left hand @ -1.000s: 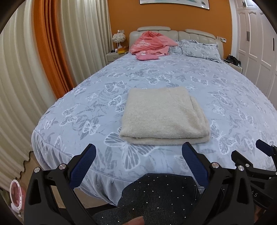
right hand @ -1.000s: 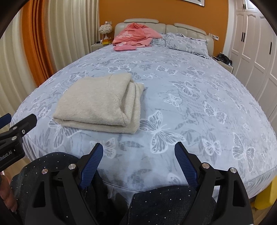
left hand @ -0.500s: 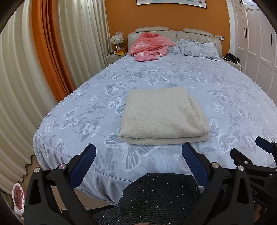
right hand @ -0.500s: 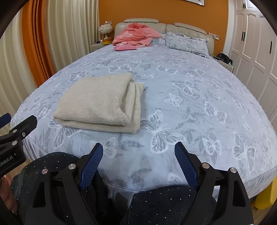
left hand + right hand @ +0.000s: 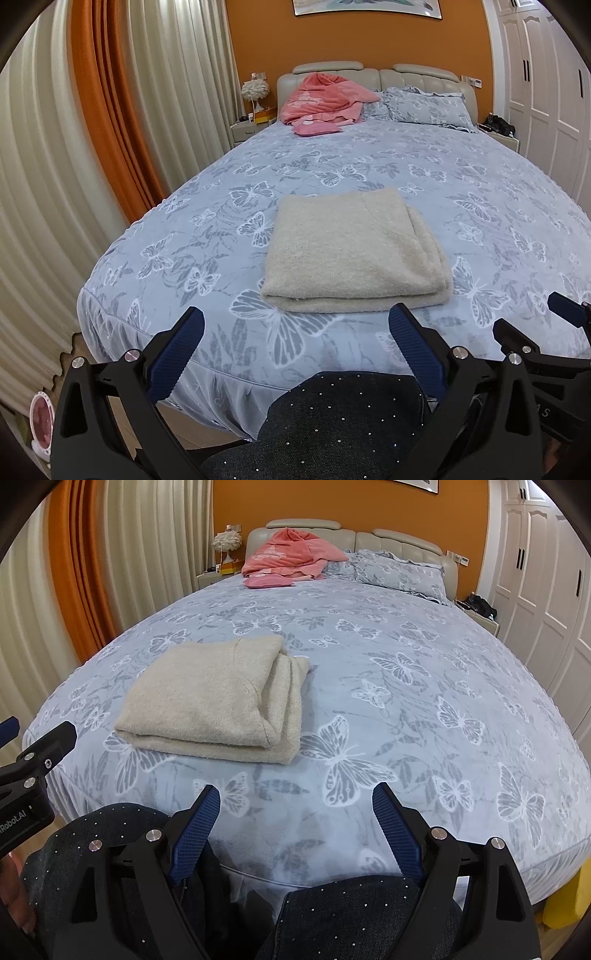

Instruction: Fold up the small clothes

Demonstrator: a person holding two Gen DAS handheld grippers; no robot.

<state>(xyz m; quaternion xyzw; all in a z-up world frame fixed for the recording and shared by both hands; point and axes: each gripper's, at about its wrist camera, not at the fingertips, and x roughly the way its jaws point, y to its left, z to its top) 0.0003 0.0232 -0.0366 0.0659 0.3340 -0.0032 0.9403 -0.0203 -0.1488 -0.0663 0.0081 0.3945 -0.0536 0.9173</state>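
On my left, the view from my left tool [image 5: 295,347] has risen a little over the last second: more of the orange wall shows at twelve o'clock, while the cream garment [image 5: 354,254] lies exactly where it did, folded into a flat rectangle on the bed [image 5: 480,177], just ahead at twelve. That tool is spread wide and holds nothing. My right tool [image 5: 295,823] is equally wide and empty, and its view has barely shifted; from there the garment sits at about ten o'clock, its stacked folded edges facing right. Both tools hang back over my knees, apart from the cloth. I judge this piece finished, with the pink clothes [image 5: 284,559] by the headboard likely next.
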